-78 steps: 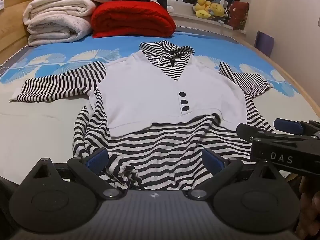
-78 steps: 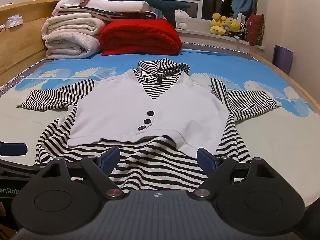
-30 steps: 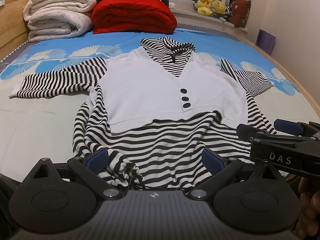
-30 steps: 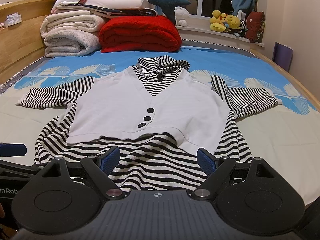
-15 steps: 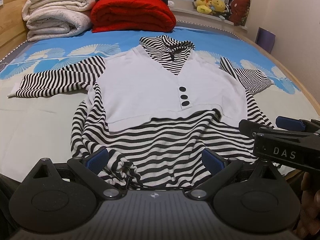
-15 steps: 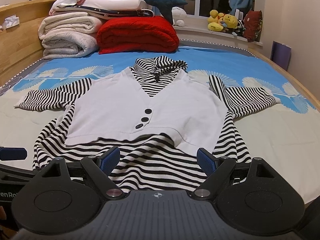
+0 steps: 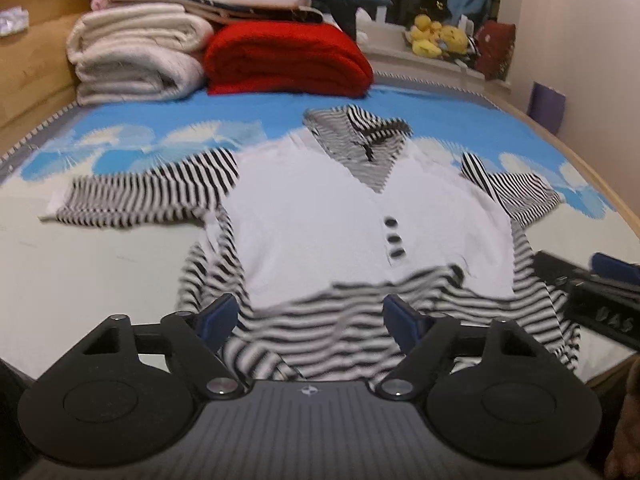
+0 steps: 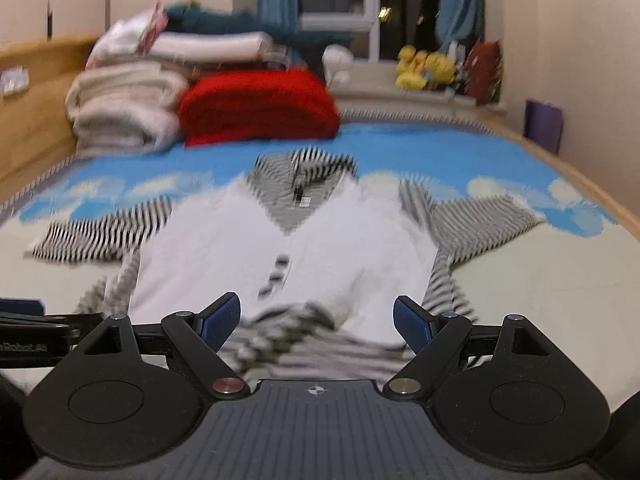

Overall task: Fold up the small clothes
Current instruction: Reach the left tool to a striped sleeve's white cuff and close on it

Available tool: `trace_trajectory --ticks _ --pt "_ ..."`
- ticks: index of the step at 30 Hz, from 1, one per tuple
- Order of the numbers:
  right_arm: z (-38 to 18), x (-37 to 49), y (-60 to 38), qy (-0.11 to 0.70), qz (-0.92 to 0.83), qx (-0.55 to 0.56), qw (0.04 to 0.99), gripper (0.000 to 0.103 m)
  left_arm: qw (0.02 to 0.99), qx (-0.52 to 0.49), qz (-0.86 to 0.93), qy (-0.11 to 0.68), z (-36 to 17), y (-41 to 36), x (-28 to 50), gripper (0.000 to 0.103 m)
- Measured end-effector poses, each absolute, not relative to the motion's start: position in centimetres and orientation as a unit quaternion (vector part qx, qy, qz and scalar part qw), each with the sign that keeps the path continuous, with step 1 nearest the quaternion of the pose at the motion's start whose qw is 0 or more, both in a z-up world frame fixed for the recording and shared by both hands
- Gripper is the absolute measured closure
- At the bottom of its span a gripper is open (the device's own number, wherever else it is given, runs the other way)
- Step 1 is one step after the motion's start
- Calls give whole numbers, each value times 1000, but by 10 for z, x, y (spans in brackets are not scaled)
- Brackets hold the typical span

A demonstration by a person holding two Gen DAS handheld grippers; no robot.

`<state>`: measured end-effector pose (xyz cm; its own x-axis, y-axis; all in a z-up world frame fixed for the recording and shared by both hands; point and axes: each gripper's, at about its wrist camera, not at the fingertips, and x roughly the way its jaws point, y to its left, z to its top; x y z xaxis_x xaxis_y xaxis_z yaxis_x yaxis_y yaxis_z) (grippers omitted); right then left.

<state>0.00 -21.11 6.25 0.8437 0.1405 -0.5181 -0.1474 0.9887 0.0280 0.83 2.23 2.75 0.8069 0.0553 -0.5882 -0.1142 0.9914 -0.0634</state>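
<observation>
**A:** Start at your left. What's different?

**B:** Your left gripper (image 7: 310, 316) has just been narrowing its jaws. They are partly open, with the bunched hem of the striped top (image 7: 340, 240) lying between the pads, but I can't see the pads pressing on it. Compared with half a second back, both views are blurred and the bedding sits lower in them, so you look to be lifting away. I'd judge the first fold hasn't started: the top lies face up on the bed (image 7: 100, 280), sleeves spread to either side.

**A:** And on my right?

**B:** Your right gripper (image 8: 316, 322) stands wide open over the hem and holds nothing.

**A:** Any writing?

**B:** On the right gripper's side, seen from the left camera, letters that read roughly "DAS", smeared. On the left gripper's side, seen from the right camera, a cut-off word beginning "Robot".
</observation>
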Motion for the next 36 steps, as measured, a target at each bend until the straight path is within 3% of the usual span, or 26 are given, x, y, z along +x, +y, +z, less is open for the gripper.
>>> trace_trajectory --ticks 8,17,22,29,36 --pt "103 32 -248 204 42 36 977 18 957 -47 72 276 90 64 25 49" --pt "140 79 -294 162 33 42 985 18 967 -35 85 239 155 97 54 51" --pt "135 100 -293 167 30 34 985 18 957 -34 78 278 136 127 95 51" --pt "144 142 -260 180 48 20 982 18 924 -99 73 362 89 232 188 51" --pt "162 216 -210 212 94 32 972 18 856 -229 197 420 15 370 233 51"
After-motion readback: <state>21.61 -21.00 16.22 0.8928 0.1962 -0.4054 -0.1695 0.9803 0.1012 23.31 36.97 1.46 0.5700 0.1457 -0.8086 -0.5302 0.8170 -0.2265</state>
